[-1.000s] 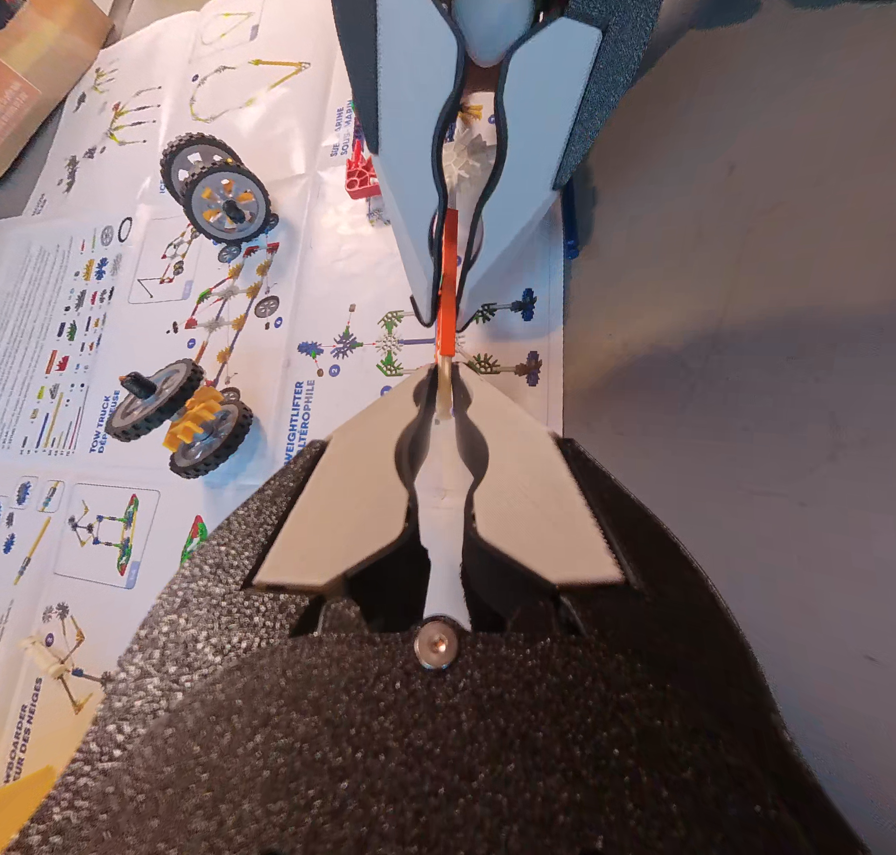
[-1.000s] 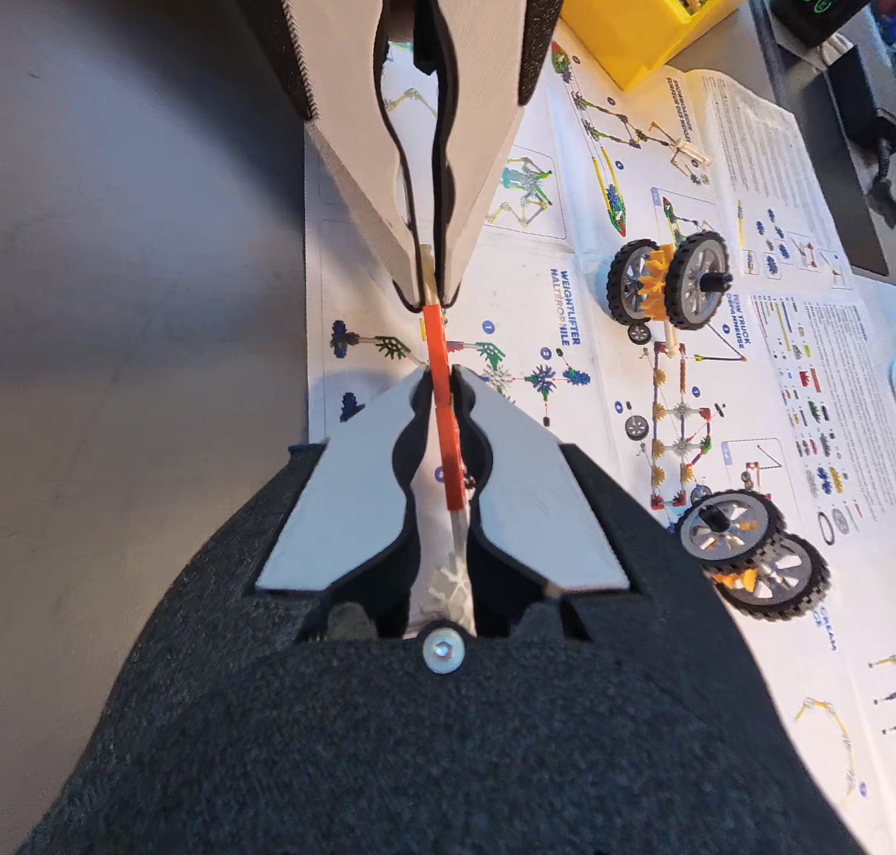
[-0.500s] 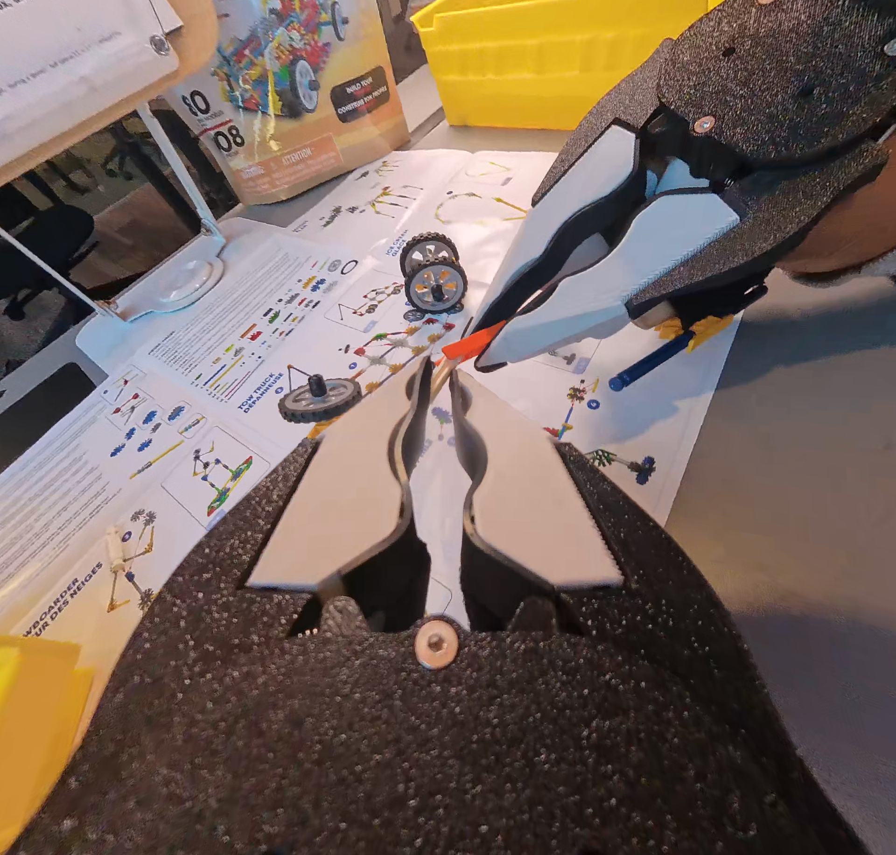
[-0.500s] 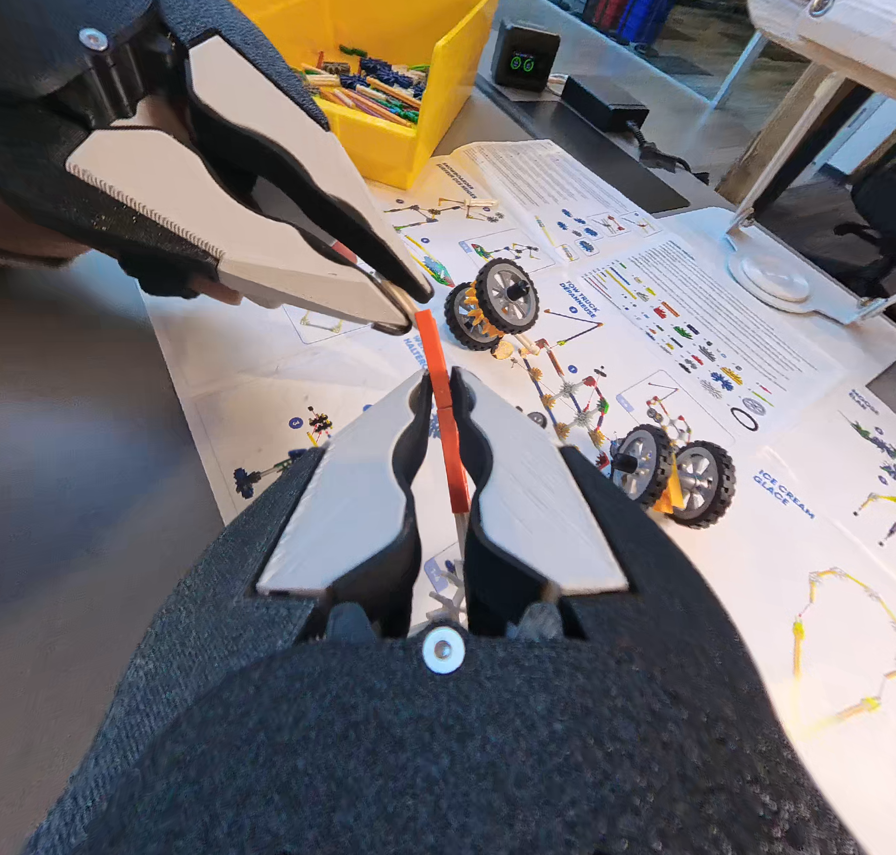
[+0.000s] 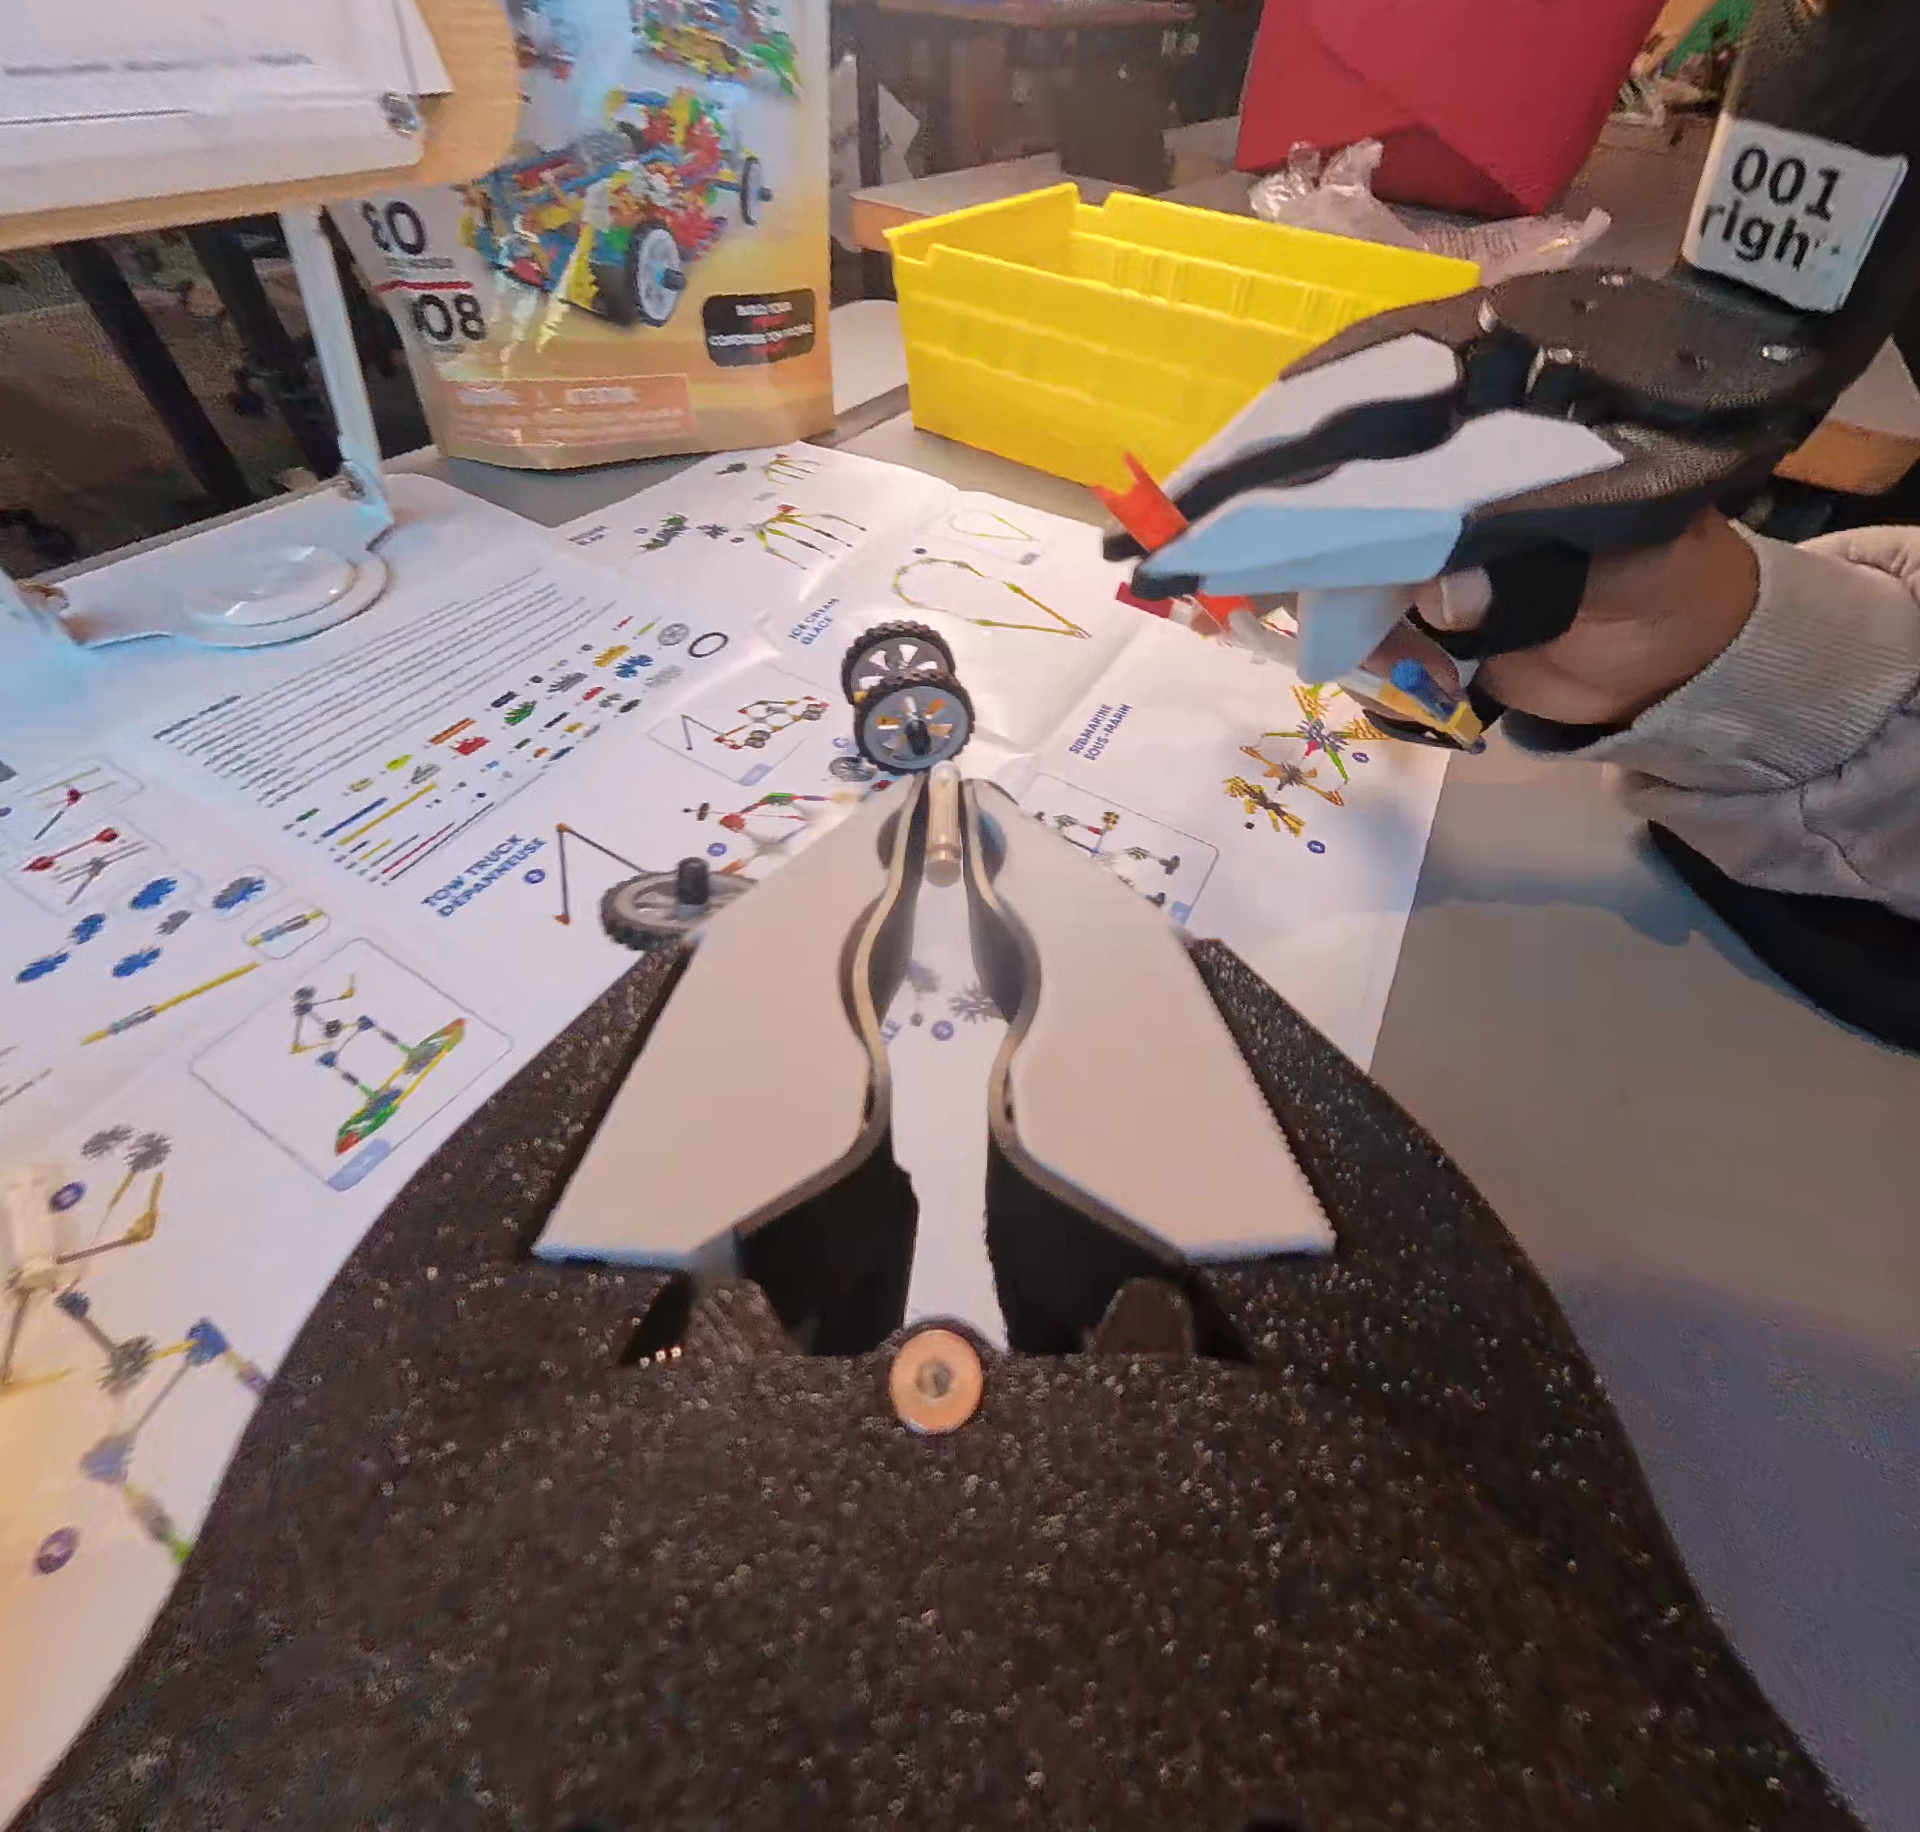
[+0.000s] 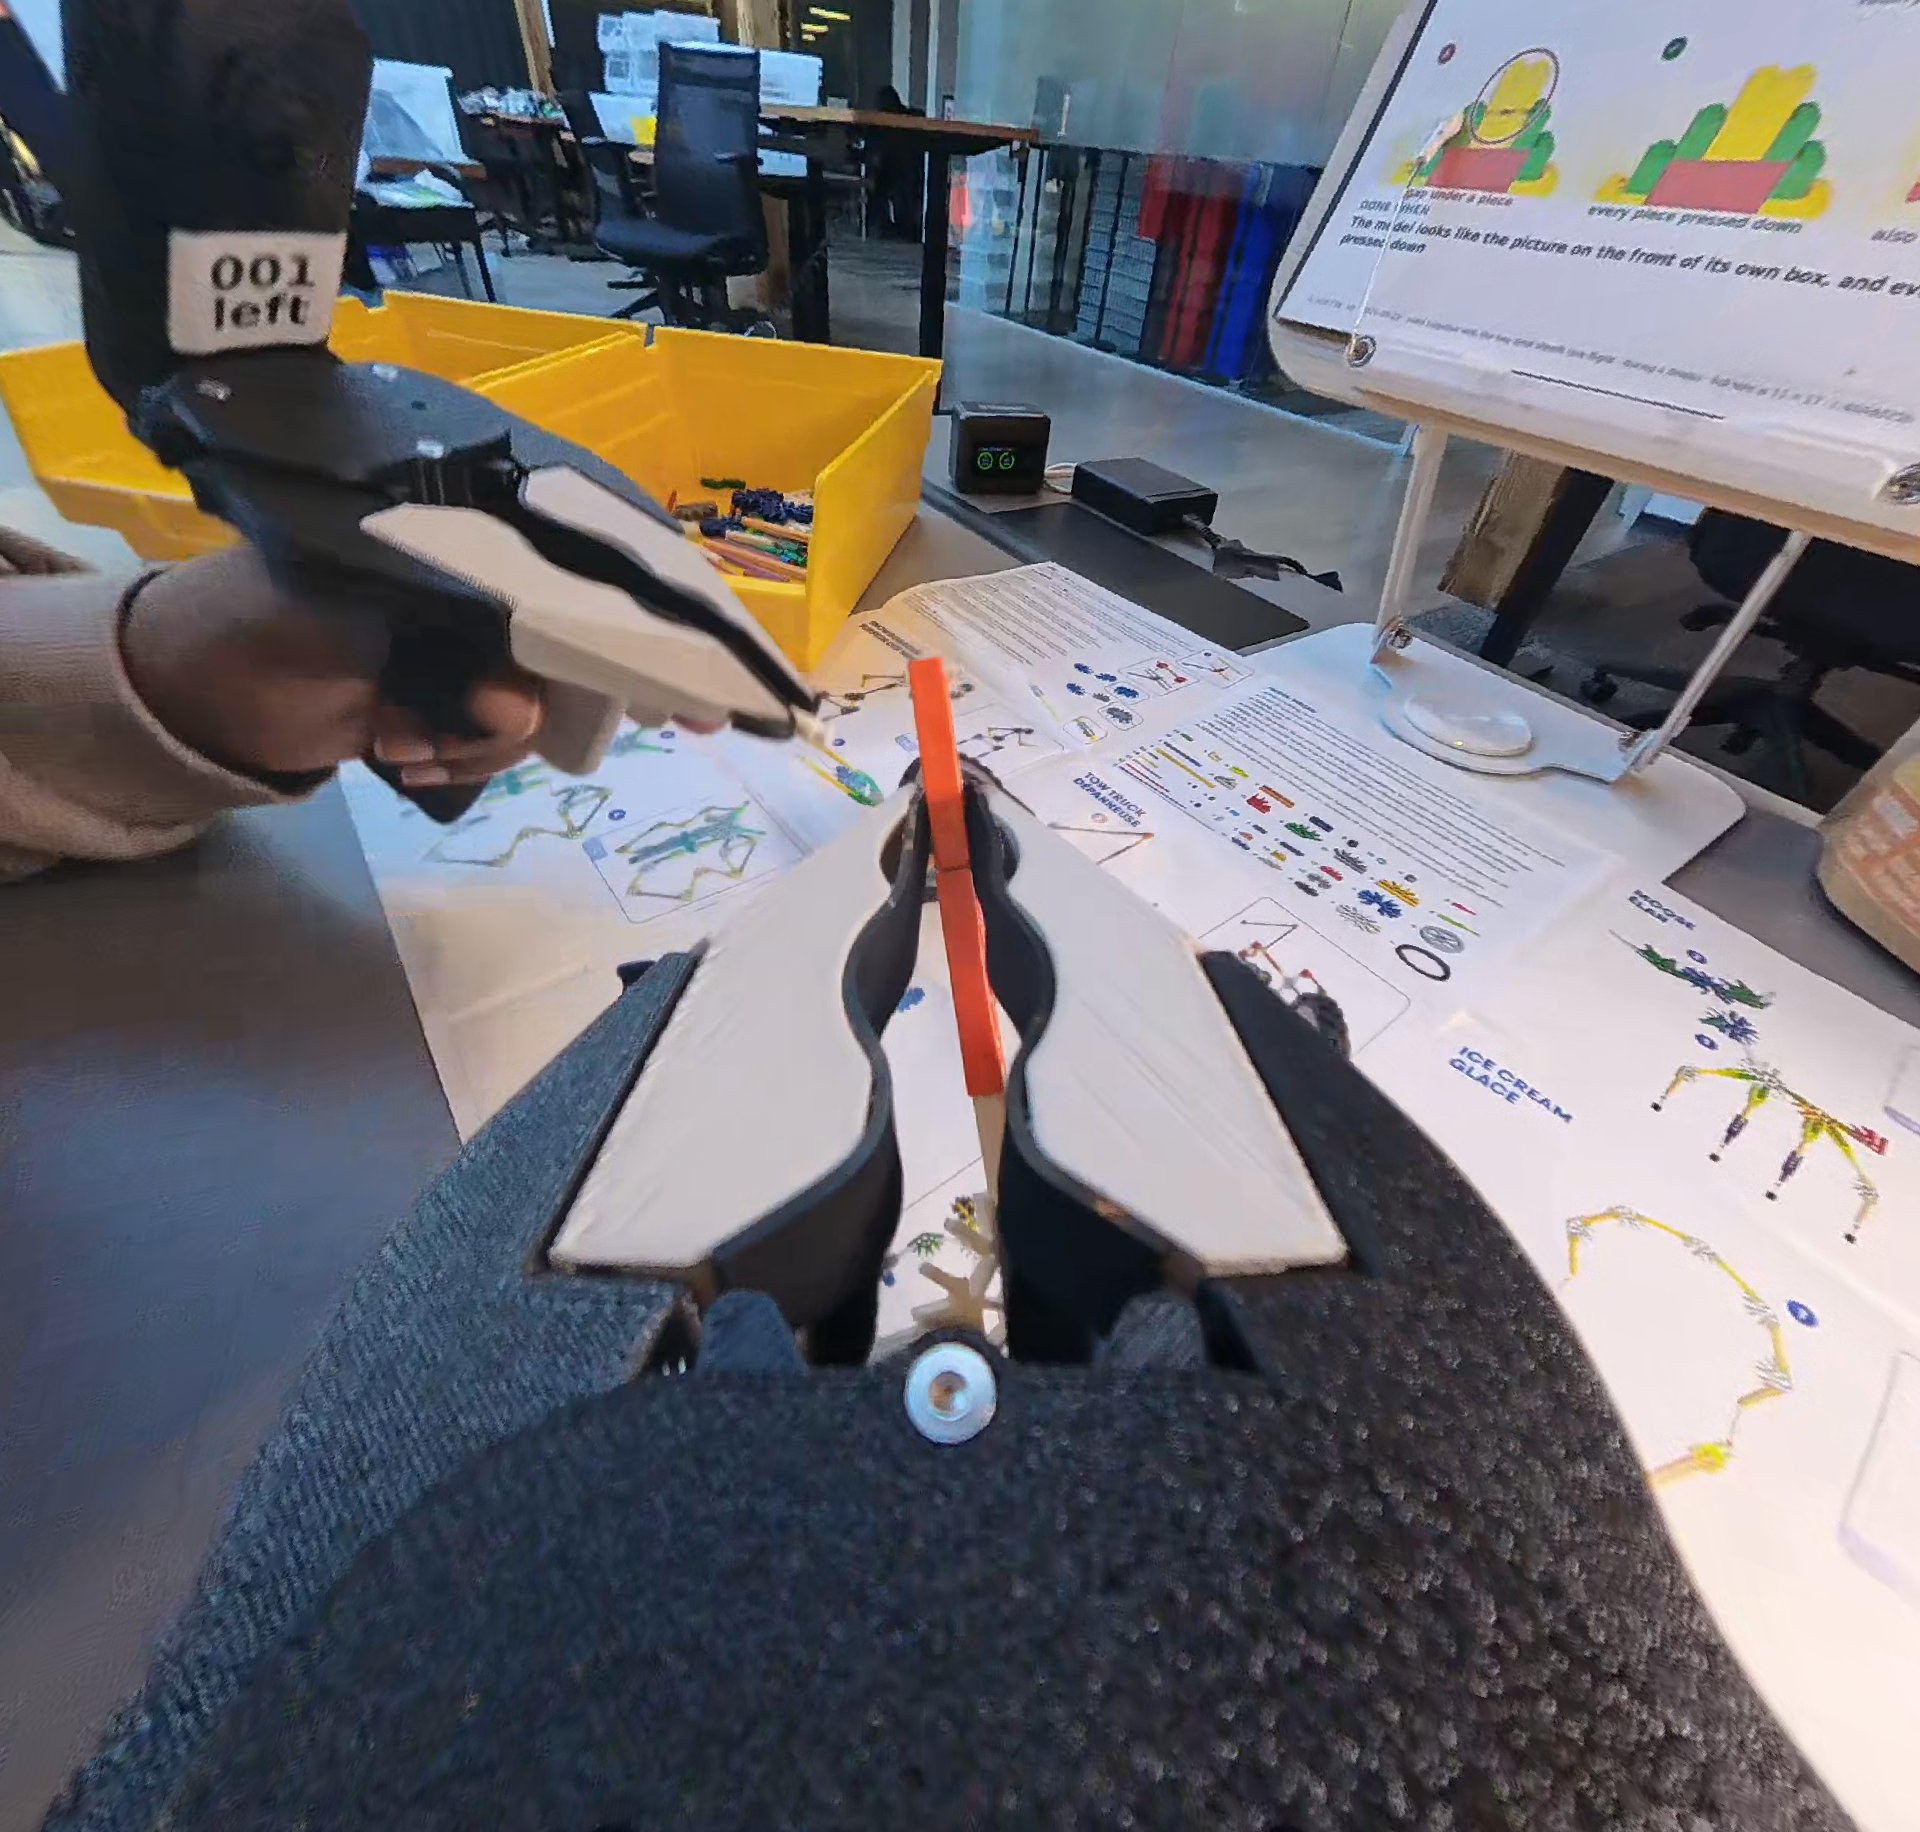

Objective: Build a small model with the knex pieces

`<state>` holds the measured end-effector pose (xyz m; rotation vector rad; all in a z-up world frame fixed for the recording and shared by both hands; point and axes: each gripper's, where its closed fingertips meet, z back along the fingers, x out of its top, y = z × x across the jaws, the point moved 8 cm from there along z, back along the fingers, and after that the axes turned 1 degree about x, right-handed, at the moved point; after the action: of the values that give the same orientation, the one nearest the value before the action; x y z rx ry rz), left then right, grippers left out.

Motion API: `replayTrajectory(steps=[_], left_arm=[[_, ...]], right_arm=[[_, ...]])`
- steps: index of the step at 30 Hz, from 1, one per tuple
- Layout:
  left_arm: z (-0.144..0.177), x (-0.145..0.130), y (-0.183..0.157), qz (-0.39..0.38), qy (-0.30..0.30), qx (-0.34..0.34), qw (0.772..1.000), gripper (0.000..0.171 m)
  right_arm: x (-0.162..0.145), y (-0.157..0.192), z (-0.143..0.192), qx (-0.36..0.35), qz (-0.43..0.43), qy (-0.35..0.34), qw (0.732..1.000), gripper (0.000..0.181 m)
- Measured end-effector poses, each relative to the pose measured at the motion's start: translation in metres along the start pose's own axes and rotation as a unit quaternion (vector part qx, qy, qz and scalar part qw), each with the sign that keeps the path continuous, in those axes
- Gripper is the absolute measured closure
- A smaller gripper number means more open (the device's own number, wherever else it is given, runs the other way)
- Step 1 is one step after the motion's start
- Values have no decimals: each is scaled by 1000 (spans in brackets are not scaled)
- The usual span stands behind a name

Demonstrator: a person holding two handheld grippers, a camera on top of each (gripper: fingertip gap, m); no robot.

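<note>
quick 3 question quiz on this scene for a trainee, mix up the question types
1. True or false: the right gripper is shut on an orange rod.
2. The left gripper pinches a short rod. What stands on the instruction sheet just beyond its tips?
A. a pair of wheels
B. a battery charger
C. a red brick
3. One word: are the two grippers touching or apart?

Key: 1 true; 2 A; 3 apart.
</note>
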<state>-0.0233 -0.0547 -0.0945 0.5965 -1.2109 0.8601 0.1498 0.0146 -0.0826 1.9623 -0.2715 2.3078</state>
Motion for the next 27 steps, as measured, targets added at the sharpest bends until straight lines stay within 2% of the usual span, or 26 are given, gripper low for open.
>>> replayTrajectory(steps=[3,6,8,10,12,13,14,15,17,19,20,21,23,25,27], left_arm=[[22,8,27,-3,-12,49,999,169],[52,18,59,-56,4,153,987,168],[78,23,85,-95,33,245,964,168],[106,24,114,-123,90,352,924,168],[128,16,142,-111,156,418,888,167],[135,10,153,-91,171,433,880,158],[138,7,159,-72,166,434,883,145],[138,6,159,-53,148,418,895,139],[126,11,141,-36,87,339,936,135],[102,18,109,-31,35,203,978,136],[89,20,89,-33,24,121,992,137],[75,19,69,-43,20,49,998,138],[52,12,29,-82,34,-70,994,138],[33,-2,-2,-125,66,-130,981,138],[20,-12,-22,-152,80,-161,972,147]], right_arm=[[-10,8,-9,17,33,34,999,176],[-19,21,-17,38,73,61,995,176],[-22,27,-21,48,89,72,992,176],[-25,30,-24,54,95,78,991,176],[-26,32,-25,59,94,81,991,176],[-26,32,-26,60,93,80,991,176],[-26,32,-27,60,93,80,991,176],[-27,33,-27,60,95,79,991,176],[-28,34,-27,60,98,79,990,176],[-29,35,-28,64,100,79,990,176],[-30,36,-28,67,101,79,989,176],[-30,37,-29,73,104,77,989,176],[-29,42,-29,93,107,73,987,176],[-29,47,-29,111,111,68,985,176],[-28,52,-28,131,119,64,982,176]])
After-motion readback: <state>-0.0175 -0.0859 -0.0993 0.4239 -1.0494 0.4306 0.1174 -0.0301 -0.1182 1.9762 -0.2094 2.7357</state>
